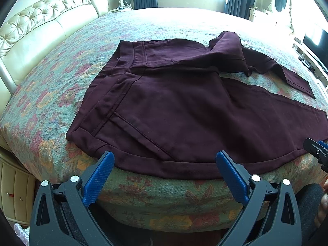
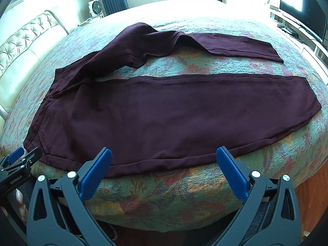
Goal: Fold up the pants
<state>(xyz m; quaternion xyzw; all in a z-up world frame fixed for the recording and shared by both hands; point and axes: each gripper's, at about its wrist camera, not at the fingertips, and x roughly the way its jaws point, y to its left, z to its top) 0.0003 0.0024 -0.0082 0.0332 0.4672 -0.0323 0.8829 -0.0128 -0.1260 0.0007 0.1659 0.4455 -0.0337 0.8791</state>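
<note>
Pants of dark maroon cloth [image 2: 164, 110] lie spread across the middle of both views on the bed with a faded floral quilt [image 2: 205, 65], waistband toward the left and hems toward the right. Folding looks barely begun: the near leg lies flat along the bed's front edge, while the far leg [image 2: 235, 45] is splayed away from it with quilt showing between, and its upper part is rumpled in a loose hump at upper centre. Bringing one leg over the other and then folding across the length both seem still to do.

Around the bed, a cream tufted headboard [image 1: 41, 20] fills the upper left, and a dark screen [image 2: 303, 6] sits at upper right; neither obstructs.

At the bottom of each view, the left gripper [image 1: 165, 164] and right gripper [image 2: 164, 160] hover at the pants' near edge, jaws spread wide and holding nothing.
</note>
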